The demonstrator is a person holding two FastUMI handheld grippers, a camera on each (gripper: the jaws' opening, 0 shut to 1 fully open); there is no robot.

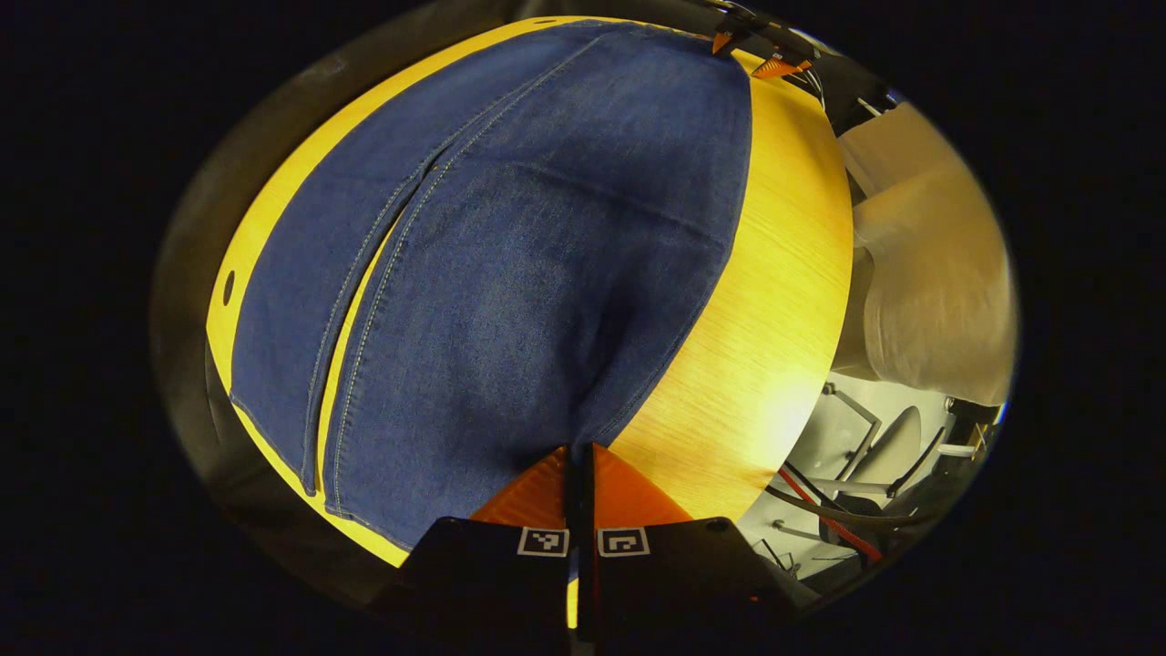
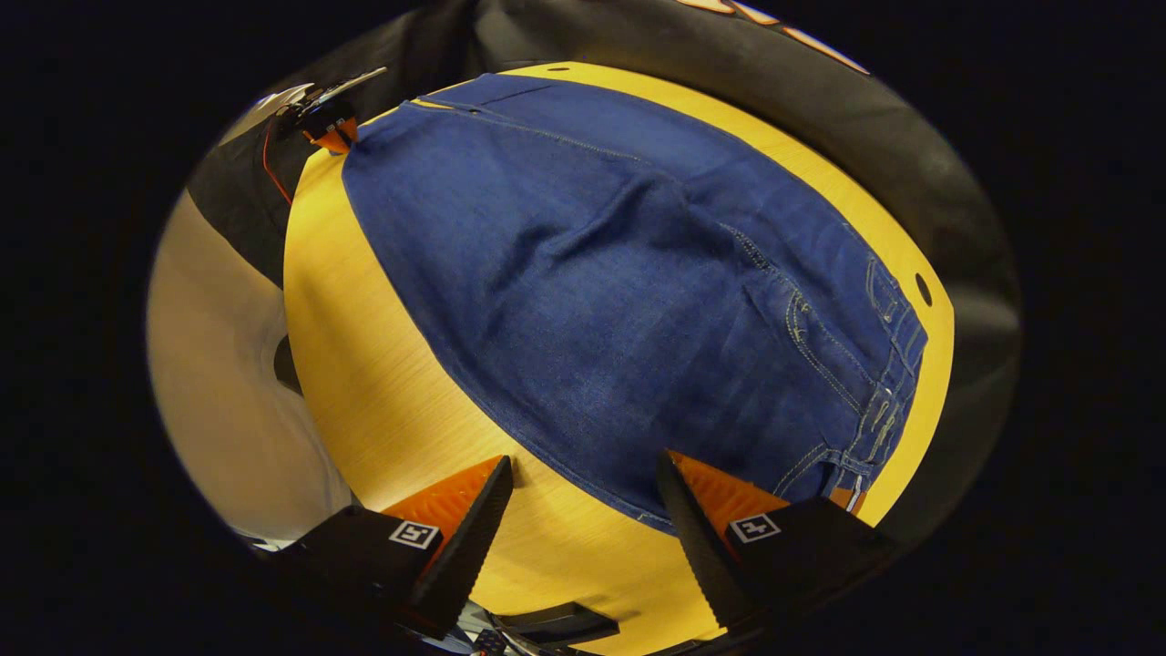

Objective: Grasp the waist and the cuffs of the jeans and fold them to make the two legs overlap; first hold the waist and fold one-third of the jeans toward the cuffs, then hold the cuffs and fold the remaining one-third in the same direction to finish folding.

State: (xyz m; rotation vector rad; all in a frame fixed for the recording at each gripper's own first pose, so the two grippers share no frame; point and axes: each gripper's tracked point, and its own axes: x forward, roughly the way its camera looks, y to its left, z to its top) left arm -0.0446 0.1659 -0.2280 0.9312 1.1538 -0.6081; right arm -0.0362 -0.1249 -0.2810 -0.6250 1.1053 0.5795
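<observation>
While the left tongs (image 1: 579, 456) are closed tight, with the fingers meeting, a pinch of denim at the cuff edge of the jeans (image 1: 510, 273) is held between them, and the cloth is drawn into a small pucker there. The right tongs (image 2: 583, 492) are held wide open above the desk (image 2: 364, 383), one finger over bare wood and the other over the jeans' near edge beside the waist (image 2: 879, 383); nothing is gripped. The jeans are laid flat along the desk, the two legs spread side by side with a narrow gap between them. A pale sleeve (image 1: 929, 273) is seen beyond the desk's edge.
</observation>
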